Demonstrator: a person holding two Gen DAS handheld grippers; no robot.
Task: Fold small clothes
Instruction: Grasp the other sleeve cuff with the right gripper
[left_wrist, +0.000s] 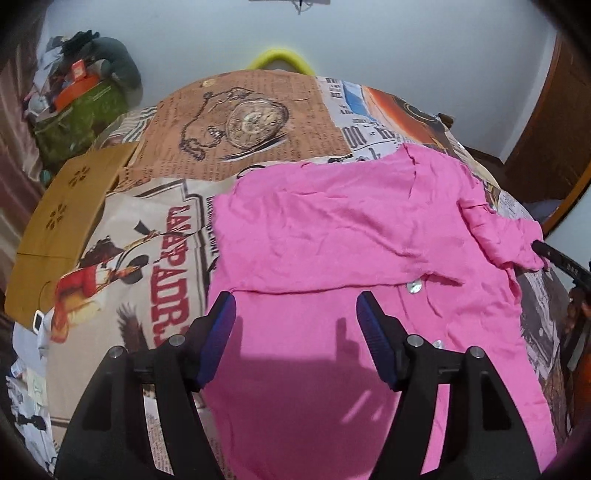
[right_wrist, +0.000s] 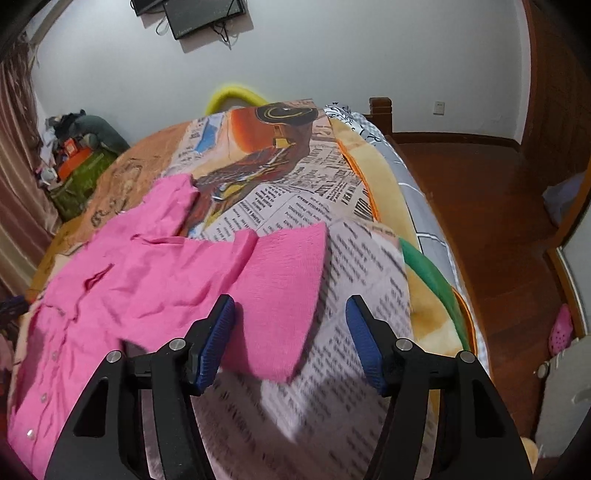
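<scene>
Bed cover (right_wrist: 295, 206): newspaper-and-poster print spread across the whole bed; you can read large red letters, upside down and partly hidden, roughly "LAVAPADR…", beside a pocket-watch drawing on a tan panel. The smaller print is too fine to read.

Room: pale wall, wooden floor (right_wrist: 480, 206) along the bed's right edge, dark screen (right_wrist: 203, 13) mounted high on the wall, yellow curved piece (left_wrist: 280, 59) behind the bed's far edge, heap of clutter (left_wrist: 77, 99) by the far left corner.

Pink shirt (left_wrist: 351, 229): buttoned, wrinkled, lying flat on the cover near the bed's near edge, its upper part folded down over the button placket. One sleeve (right_wrist: 280, 295) stretches out toward the right edge.

Cardboard sheet (left_wrist: 62, 229): tan, with small cut-out slots, lying along the bed's left edge.

Your left gripper (left_wrist: 295, 306): fingers spread wide over the shirt's body, nothing between them.

Your right gripper (right_wrist: 290, 308): fingers spread wide, the sleeve end lying between and below them, not pinched.
</scene>
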